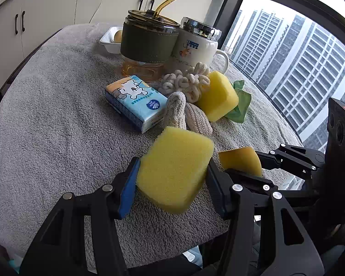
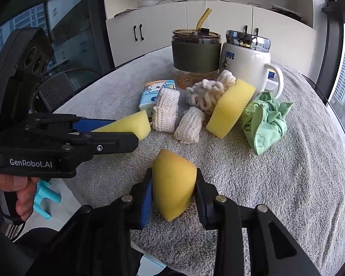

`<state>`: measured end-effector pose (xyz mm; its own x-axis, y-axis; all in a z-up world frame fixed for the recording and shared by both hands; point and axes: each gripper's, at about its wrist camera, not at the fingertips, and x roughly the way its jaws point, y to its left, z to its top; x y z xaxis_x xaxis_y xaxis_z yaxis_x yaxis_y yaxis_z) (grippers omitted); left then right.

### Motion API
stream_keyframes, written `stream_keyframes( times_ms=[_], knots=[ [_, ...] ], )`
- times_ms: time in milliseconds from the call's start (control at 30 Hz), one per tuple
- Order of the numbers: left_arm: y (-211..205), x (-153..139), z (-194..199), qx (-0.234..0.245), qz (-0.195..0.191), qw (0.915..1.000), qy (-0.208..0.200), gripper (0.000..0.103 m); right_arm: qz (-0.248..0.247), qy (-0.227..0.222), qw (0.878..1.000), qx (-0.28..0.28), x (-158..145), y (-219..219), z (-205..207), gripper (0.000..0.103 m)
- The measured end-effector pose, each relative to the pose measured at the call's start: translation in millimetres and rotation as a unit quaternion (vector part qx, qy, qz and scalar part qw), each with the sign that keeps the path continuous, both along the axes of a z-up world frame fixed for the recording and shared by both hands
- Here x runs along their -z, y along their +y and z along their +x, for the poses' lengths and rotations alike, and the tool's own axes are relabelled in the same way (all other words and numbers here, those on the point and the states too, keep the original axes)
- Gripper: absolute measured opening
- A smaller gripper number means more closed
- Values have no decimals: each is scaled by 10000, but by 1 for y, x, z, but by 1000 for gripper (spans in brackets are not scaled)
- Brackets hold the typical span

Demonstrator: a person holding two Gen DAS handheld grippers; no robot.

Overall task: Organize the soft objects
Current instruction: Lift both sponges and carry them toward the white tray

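Left wrist view is showing the left hand-held gripper [image 1: 172, 172] pinching a yellow sponge [image 1: 174, 170] between its two jaws, just above the grey fleece cover [image 1: 46, 138] of the bench. The right hand-held gripper [image 2: 173, 195] is pinching a smaller, darker yellow wedge sponge [image 2: 173, 184] in the same way, near the front edge of the bench.

Further out, the other soft things are lying in a loose group: a third yellow sponge [image 2: 230, 108] is leaning against a looped cream cloth [image 2: 207, 94], two knitted cream pads [image 2: 165, 110] are lying beside a tissue pack [image 1: 135, 101], and a green cloth [image 2: 266, 122] is crumpled at the side. Behind them a glass cup with a straw [image 2: 195, 55] and a white lidded mug [image 2: 246, 64] are standing.

I judge the task is in an early or middle stage. Two pieces are in hand, but no clear sorted pile or container is showing, and most items are waiting to be arranged.
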<state>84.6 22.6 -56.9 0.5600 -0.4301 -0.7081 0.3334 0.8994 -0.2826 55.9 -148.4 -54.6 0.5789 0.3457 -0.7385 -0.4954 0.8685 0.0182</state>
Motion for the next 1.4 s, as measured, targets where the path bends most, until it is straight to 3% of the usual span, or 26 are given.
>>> stream_keyframes(
  times_ms=[200,400,833,1400],
  knots=[
    [4,-13,-9,4,204,9996,-204,53,-102,120,9998,92,-16,-4,2,35],
    [22,-23,-8,-7,71,9999,-100,53,-2,201,9997,151,-30,-19,4,35],
    [49,-44,13,-262,359,9986,-279,53,-188,21,9983,552,-55,-62,28,35],
    [78,-109,96,-426,907,9896,-1031,53,-391,-604,9923,1006,-112,-113,109,36]
  ],
)
